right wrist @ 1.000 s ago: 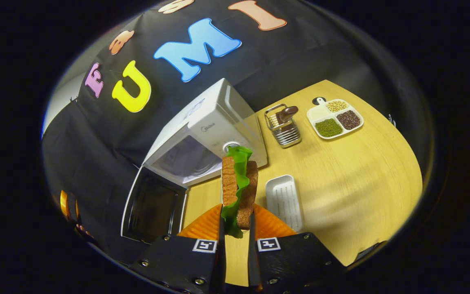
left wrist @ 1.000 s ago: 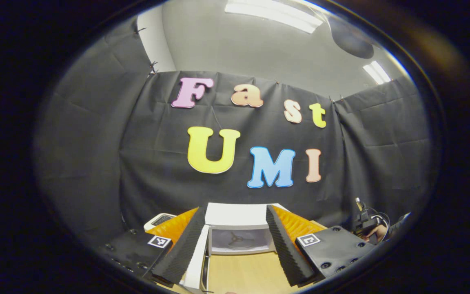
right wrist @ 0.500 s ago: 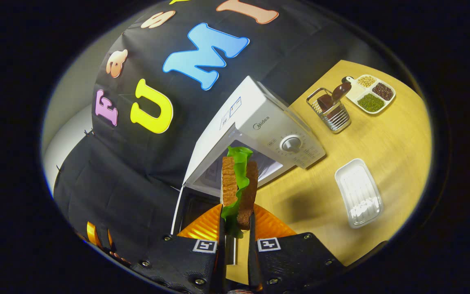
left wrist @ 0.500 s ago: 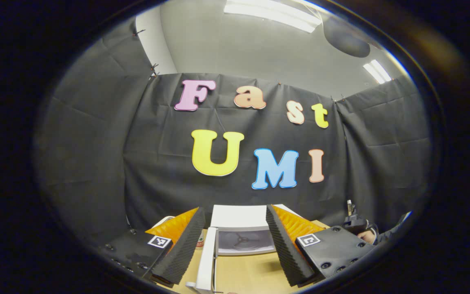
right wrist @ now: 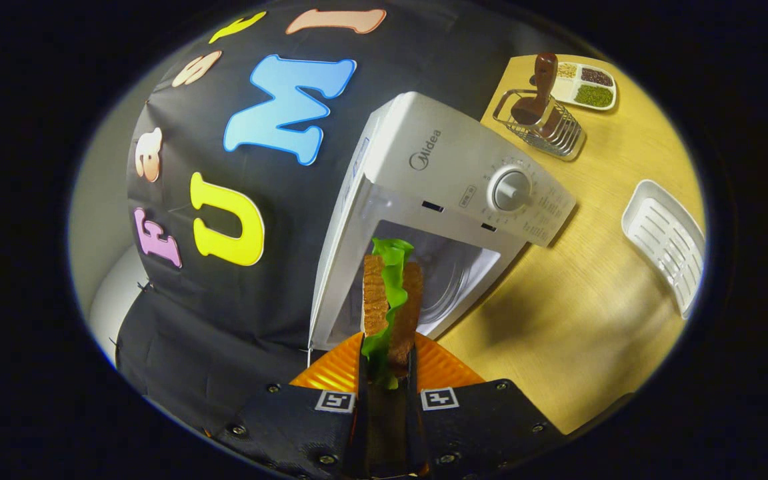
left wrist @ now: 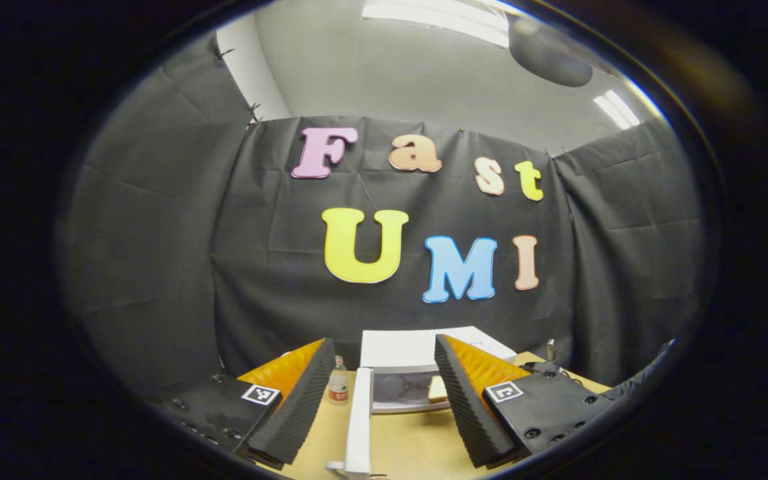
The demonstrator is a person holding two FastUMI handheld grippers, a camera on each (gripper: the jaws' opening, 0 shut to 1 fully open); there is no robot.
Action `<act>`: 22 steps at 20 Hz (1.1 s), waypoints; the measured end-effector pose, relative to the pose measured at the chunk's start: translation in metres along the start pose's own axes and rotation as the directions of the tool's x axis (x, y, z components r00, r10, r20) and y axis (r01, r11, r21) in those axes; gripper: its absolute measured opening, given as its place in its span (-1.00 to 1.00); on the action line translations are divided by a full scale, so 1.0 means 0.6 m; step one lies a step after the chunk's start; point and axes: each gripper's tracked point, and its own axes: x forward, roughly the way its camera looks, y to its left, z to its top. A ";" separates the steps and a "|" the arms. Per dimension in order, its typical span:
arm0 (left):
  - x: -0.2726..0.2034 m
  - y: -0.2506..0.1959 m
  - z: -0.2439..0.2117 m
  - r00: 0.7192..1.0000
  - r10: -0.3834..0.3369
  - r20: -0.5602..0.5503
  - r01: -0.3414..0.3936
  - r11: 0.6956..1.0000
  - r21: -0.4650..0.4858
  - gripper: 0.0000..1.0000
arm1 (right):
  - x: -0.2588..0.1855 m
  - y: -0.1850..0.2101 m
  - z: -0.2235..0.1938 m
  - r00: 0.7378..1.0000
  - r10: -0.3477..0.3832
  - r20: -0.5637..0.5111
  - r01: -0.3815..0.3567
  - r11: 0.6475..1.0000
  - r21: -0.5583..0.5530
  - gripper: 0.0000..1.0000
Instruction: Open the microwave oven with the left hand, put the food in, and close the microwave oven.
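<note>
Right hand-held gripper clenched on sandwich at open microwave mouth; left hand-held gripper released, level.

Your right gripper has both fingers pressed on the sandwich, two brown bread slices with green lettuce between, held on edge. Beyond it, the white microwave stands with its cavity open, and the sandwich sits right in front of that opening. On the wooden bench you also see a wire rack, a divided tray of grains, and a white ribbed tray.
</note>
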 end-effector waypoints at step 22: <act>-0.015 0.115 -0.066 0.978 0.129 -0.165 -0.129 0.992 0.008 0.92 | 0.317 -0.072 0.006 0.922 -0.132 0.364 0.010 0.948 0.318 -0.57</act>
